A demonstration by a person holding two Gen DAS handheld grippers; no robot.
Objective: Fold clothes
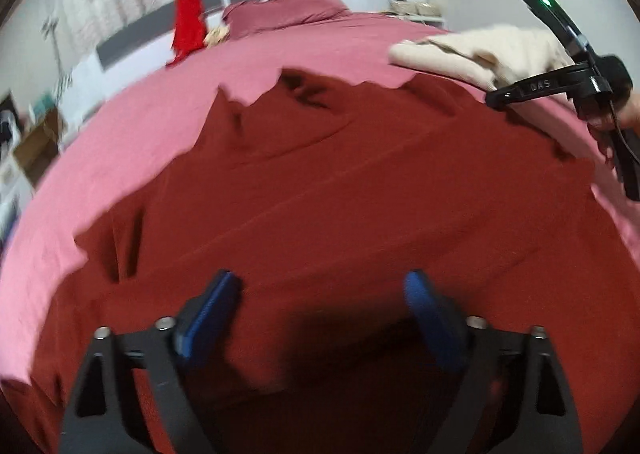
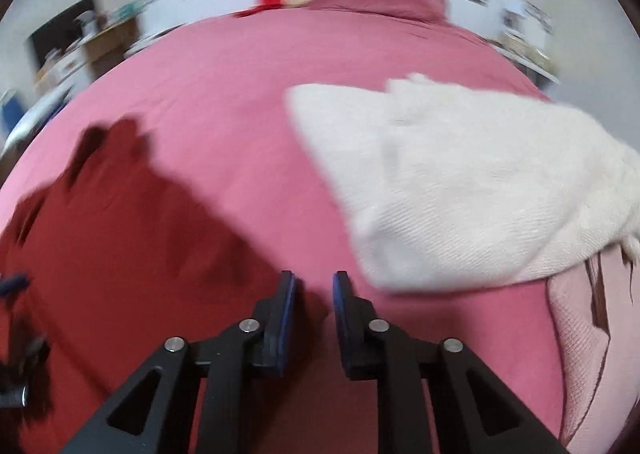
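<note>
Between folds: left gripper [image 1: 320, 294] wide open over dark red garment [image 1: 340, 181], right gripper [image 2: 314, 286] narrowly parted, empty; next, regrasp an edge

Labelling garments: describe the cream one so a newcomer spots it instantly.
Start from the pink bed sheet. Beyond the dark red garment spread on it lies the cream knit garment, loosely folded. It is the only pale, fuzzy-textured piece there.
</note>
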